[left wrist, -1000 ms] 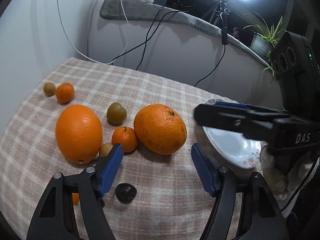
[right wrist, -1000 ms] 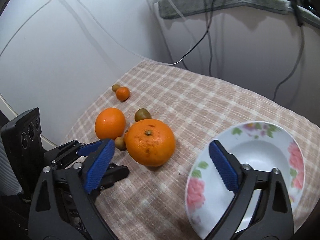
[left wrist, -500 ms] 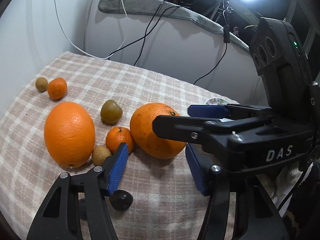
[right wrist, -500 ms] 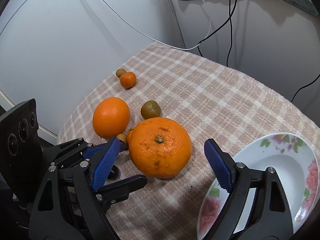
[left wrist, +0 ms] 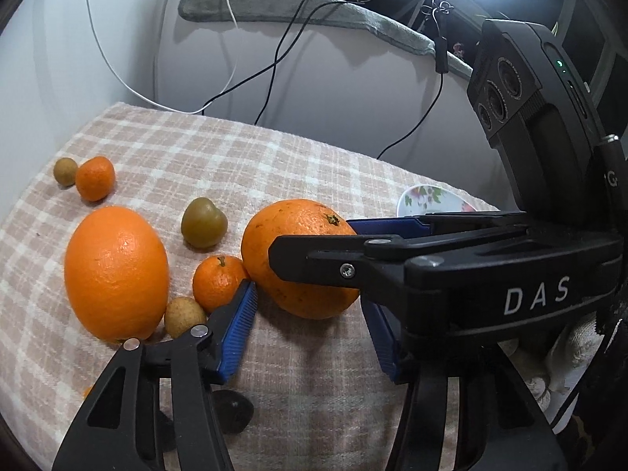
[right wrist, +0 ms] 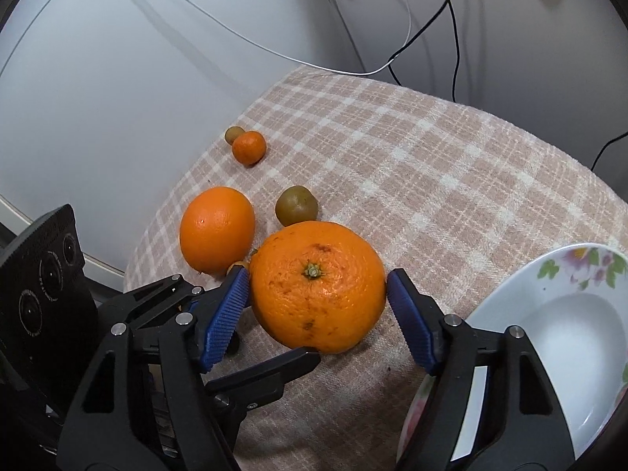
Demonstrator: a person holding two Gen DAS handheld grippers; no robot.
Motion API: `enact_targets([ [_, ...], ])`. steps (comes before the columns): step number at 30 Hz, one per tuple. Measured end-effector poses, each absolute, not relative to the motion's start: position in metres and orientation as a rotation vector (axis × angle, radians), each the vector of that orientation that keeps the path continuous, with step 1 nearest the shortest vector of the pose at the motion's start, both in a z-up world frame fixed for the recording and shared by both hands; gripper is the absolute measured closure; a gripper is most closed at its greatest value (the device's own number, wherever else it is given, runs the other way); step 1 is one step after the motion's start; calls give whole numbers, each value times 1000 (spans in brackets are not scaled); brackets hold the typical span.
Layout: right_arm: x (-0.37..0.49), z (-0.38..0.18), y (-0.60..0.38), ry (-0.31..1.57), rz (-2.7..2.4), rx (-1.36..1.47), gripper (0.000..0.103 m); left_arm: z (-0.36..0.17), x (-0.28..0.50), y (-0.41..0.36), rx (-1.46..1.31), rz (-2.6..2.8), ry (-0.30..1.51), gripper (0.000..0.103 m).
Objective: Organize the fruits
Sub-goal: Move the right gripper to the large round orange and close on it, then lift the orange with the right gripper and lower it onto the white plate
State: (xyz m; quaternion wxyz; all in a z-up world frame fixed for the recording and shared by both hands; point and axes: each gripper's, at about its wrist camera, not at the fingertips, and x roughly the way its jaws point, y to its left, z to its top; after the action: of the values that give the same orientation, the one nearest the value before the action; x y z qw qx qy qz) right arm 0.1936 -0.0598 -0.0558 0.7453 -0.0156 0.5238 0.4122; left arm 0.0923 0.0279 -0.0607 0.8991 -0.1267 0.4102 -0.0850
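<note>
A big orange point(right wrist: 318, 298) with a green stem scar lies on the checked cloth point(right wrist: 412, 165). My right gripper point(right wrist: 320, 272) straddles it with a blue pad close at each side, and the jaws are closing; I see no firm press. In the left wrist view, the right gripper point(left wrist: 314, 235) reaches in from the right over that orange point(left wrist: 298, 294). My left gripper point(left wrist: 308, 302) points at the orange's near side with closing jaws and only cloth between the pads. Its fingers point(right wrist: 274, 369) show below the orange.
Left of the big orange lie a second large orange point(left wrist: 115, 271), a small mandarin point(left wrist: 219, 282), a green-brown fruit point(left wrist: 204, 221) and a tan fruit point(left wrist: 184, 316). A mandarin point(left wrist: 95, 177) sits far left. A dark fruit point(left wrist: 231, 412) lies near. A flowered plate point(right wrist: 569, 333) stands right.
My right gripper came left and down from over the plate to straddle the big orange, and its jaws narrowed. The left gripper's jaws narrowed too, and it hardly moved.
</note>
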Motion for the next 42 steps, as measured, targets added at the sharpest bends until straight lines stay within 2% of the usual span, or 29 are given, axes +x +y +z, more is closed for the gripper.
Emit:
enact_targets([
  [12, 189, -52, -66, 1133, 880, -5, 30, -55, 88, 25, -255, -186, 843, 49],
  [22, 182, -28, -79, 1072, 883, -1, 31, -35, 82, 15, -238, -199, 800, 49],
  [42, 183, -5, -165, 1021, 744, 42, 31, -25, 100, -60, -193, -344, 795, 49],
])
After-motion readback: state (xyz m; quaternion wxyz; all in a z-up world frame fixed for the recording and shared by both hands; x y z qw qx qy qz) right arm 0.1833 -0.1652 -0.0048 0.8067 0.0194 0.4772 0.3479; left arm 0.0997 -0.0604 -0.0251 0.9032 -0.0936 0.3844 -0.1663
